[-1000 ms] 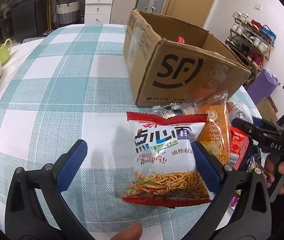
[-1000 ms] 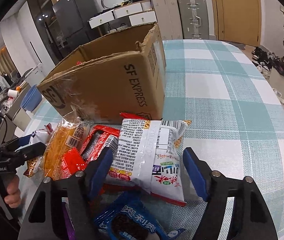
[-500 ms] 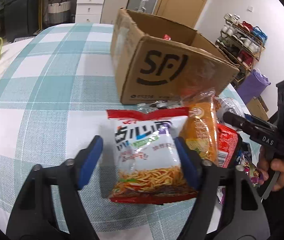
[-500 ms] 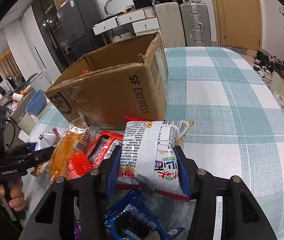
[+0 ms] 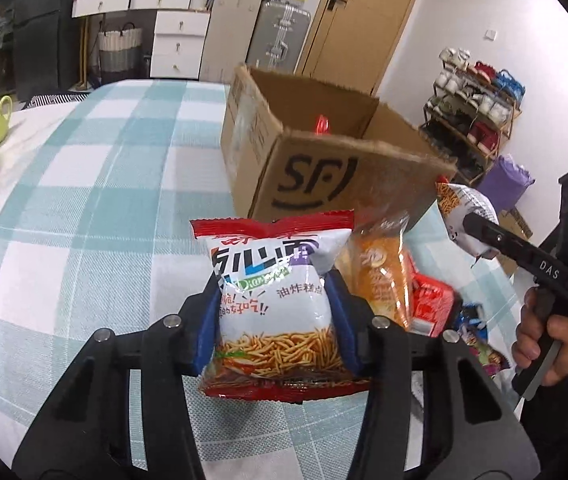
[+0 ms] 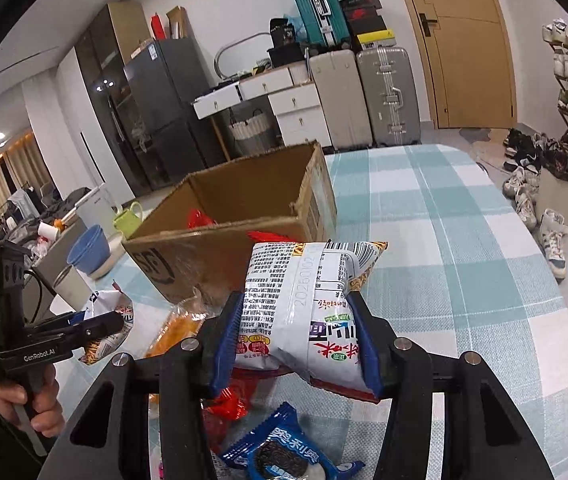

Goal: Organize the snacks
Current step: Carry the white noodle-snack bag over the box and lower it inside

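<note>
Since the earlier frames both snack bags have left the tablecloth. The left gripper [image 5: 274,320] has just closed its jaws from wide apart onto the white and red noodle-snack bag [image 5: 274,300], which lay flat between them a second ago and now hangs clear of the checked cloth. The right gripper [image 6: 297,344] closed a little sooner on a second noodle-snack bag [image 6: 307,304], back side up with its printed text and barcode showing, and it too is now raised off the pile.

In the left wrist view the blue pads pinch the first bag at mid height, denting its sides, with the red top seam standing up in front of the cardboard box [image 5: 323,168]. The left gripper tilts downward toward the table [image 5: 84,200], and the box sits just beyond it with its top open and something red visible inside.

In the right wrist view the blue pads squeeze the second bag from both sides, so the bag bulges above them. This gripper points less steeply, toward the box's near corner.

Each gripper shows in the other's camera, held by a bare hand [image 5: 547,332] wrapped around its handle, with the held bag poking past the black fingers.

Under the raised bags the remaining snacks stay heaped beside the box: an orange packet [image 5: 379,276], a red packet [image 5: 431,304] and a blue cookie packet [image 6: 284,452].
</note>
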